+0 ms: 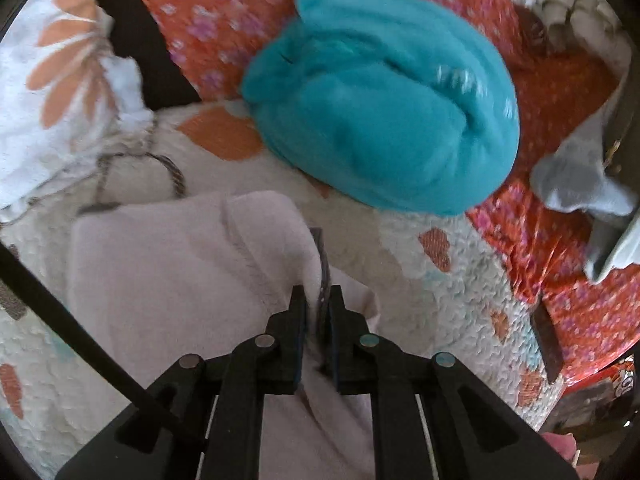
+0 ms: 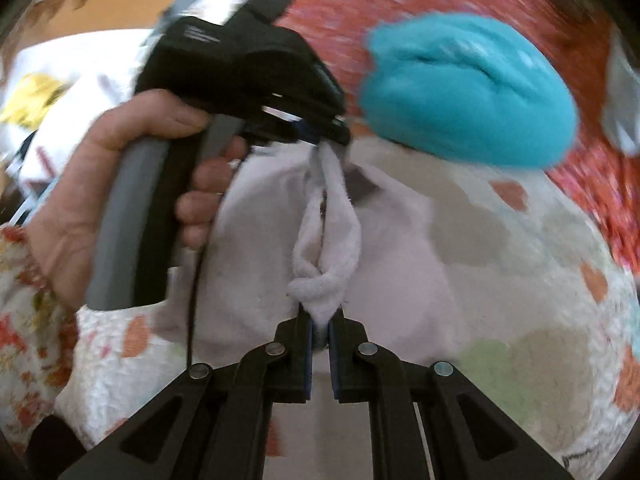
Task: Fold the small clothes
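Observation:
A pale pinkish-white garment (image 1: 172, 276) hangs between my two grippers above the quilted bed cover. My left gripper (image 1: 318, 300) is shut on one edge of it, with a dark strip of trim between the jaws. My right gripper (image 2: 320, 316) is shut on a bunched white edge of the same garment (image 2: 324, 240). In the right wrist view the left gripper (image 2: 320, 136) shows ahead, held by a hand (image 2: 100, 184), pinching the garment's far end. A crumpled teal garment (image 1: 384, 108) lies beyond; it also shows in the right wrist view (image 2: 468, 88).
A white quilt with orange patches (image 1: 420, 280) covers the surface, with a red flowered cloth (image 1: 560, 264) over it at the back and right. A grey garment (image 1: 580, 184) lies at the right. A white leaf-print cloth (image 1: 52, 92) lies at the left.

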Available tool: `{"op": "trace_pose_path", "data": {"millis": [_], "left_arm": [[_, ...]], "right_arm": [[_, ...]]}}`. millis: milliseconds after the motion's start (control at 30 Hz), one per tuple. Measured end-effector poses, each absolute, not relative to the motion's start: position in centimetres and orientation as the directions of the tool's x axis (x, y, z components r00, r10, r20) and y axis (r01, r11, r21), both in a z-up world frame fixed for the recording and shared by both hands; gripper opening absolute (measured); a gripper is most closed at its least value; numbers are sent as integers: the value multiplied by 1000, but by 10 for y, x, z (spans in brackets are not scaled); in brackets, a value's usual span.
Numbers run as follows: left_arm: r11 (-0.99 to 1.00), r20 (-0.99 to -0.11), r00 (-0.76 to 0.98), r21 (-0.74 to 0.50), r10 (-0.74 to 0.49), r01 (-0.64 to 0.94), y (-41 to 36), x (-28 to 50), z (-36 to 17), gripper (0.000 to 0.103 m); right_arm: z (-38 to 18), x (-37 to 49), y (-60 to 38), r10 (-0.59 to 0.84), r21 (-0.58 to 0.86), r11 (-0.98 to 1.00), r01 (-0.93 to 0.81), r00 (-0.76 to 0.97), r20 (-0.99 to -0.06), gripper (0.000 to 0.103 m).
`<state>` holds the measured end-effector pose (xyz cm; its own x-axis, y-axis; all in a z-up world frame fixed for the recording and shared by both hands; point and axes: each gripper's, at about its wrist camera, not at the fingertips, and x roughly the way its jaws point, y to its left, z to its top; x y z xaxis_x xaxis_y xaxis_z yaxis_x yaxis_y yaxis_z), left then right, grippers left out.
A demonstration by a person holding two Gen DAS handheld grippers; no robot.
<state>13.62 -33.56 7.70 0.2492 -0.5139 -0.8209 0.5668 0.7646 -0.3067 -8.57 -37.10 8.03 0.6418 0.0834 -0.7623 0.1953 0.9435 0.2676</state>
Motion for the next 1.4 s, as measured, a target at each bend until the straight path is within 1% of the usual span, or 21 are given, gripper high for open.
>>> {"op": "trace_pose_path", "data": {"millis": [67,100,133,167,200,233,300,333,500,633,767,867,933,1033,1100,1133,1167,1233,1267,1333,1400], "left_arm": [[760,-819,240,-318,-522,566,-331,132,79,11],[759,-814,245,-321,-527,566,-326,130,84,18],[757,-808,248,-328,-535,566,-322,129,90,30],[757,-798,262,-328,-542,565,-311,125,98,35],[764,-787,294,-316,-542,563,-299,120,107,44],[772,-776,330,-295,-538,563,-285,111,116,48],[785,-766,379,-252,-519,565,-258,92,127,60],[798,-765,401,-234,-504,556,-243,83,128,61],[859,-809,405,-221,-426,463,-180,41,97,61],[881,-831,363,-280,-421,381,-142,25,57,61],[888,-845,344,-284,-410,362,-143,29,37,61],[883,-826,394,-238,-403,405,-152,27,40,61],[878,-818,414,-211,-399,430,-160,26,39,61],[870,-829,402,-188,-390,456,-175,30,29,61],[871,-838,385,-193,-386,451,-181,35,18,62],[872,-846,368,-202,-385,446,-184,38,12,62],[872,-854,351,-210,-384,443,-185,40,8,66],[872,-858,342,-214,-383,440,-186,42,6,68],[872,-860,342,-207,-378,443,-186,41,8,68],[871,-860,345,-202,-377,447,-184,39,12,67],[863,-847,344,-231,-406,449,-178,36,19,60]], "right_arm": [[64,-83,-387,116,322,914,247,602,-790,7],[56,-82,-394,142,352,898,264,584,-799,9],[51,-83,-397,168,379,884,275,570,-805,11],[47,-83,-402,197,411,864,291,557,-807,12],[47,-84,-406,216,434,850,298,554,-804,15],[48,-86,-407,221,441,846,300,557,-801,17],[59,-92,-412,207,448,842,300,588,-782,24],[65,-95,-415,189,446,842,304,607,-772,25],[87,-95,-422,143,448,842,300,677,-722,26],[104,-79,-417,79,382,880,282,707,-703,26],[106,-45,-413,49,305,916,260,683,-729,27],[107,-32,-420,13,298,914,277,711,-703,27],[106,-22,-421,65,335,912,237,723,-688,27],[87,-2,-415,262,461,879,118,689,-676,27],[70,9,-410,279,441,891,105,640,-716,27],[58,16,-409,235,387,912,136,602,-763,27],[51,19,-412,199,350,923,161,580,-790,20],[47,20,-422,155,322,925,203,573,-805,16],[49,19,-426,116,293,928,229,570,-813,15],[53,17,-433,-11,181,939,293,551,-834,21],[52,12,-446,-17,191,926,327,542,-840,21]]}}
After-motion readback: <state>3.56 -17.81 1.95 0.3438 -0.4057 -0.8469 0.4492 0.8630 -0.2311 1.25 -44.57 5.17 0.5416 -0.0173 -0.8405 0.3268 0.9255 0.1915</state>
